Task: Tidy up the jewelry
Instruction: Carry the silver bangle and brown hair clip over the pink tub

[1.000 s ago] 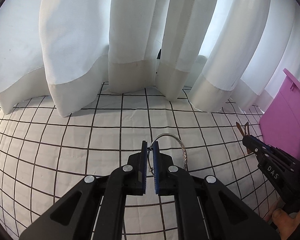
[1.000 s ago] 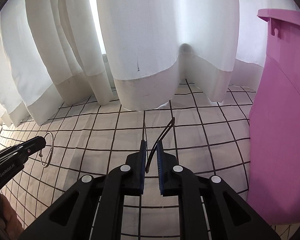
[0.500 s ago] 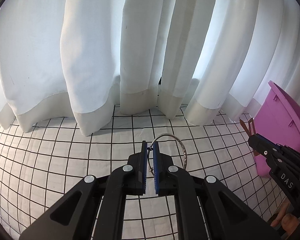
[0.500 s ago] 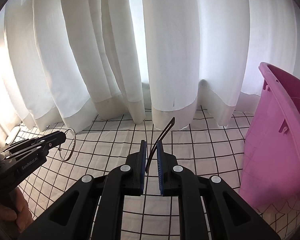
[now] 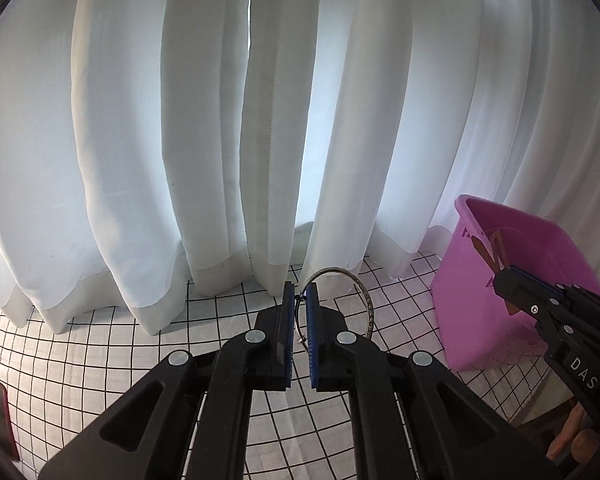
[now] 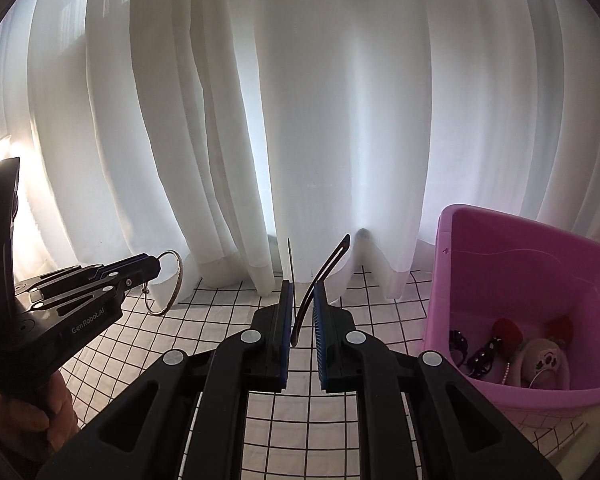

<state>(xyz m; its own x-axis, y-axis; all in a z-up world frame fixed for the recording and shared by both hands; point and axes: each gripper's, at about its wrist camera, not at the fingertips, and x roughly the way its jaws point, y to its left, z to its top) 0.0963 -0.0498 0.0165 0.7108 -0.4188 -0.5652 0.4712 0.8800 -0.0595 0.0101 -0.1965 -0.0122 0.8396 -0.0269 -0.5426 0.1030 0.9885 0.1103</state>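
Both my hands are higher than a second ago: the white curtains point(image 5: 204, 128) now fill most of both views, the checked cloth point(image 5: 112, 344) sits lower and smaller, and the pink bin point(image 6: 540, 280), which showed me only its side wall, now shows its open mouth and what lies inside. I read that as both pieces being lifted clear of the cloth and carried toward the bin, so the drop-off looks like the step ahead; neither piece is over the opening yet.

Counting from largest down: one bank of curtains, one checked cloth over the bed or worktop (I cannot tell which), one pink bin. Two grippers. My left gripper point(image 5: 299, 320) is clamped on one silver bangle point(image 5: 360, 292), pinching the thin wire near its small clasp ring, with the hoop standing out past the fingertips to the right. My right gripper point(image 6: 302, 312) is clamped on one dark hair clip point(image 6: 324, 276), a slim slotted bar slanting up and right from the pads.

Inside the bin I count roughly five pieces: two red fuzzy ones, a plush-faced headband, and two dark beaded items. They overlap, so that count is loose. A dark red object point(image 5: 0, 412) sits at the left view's left edge.
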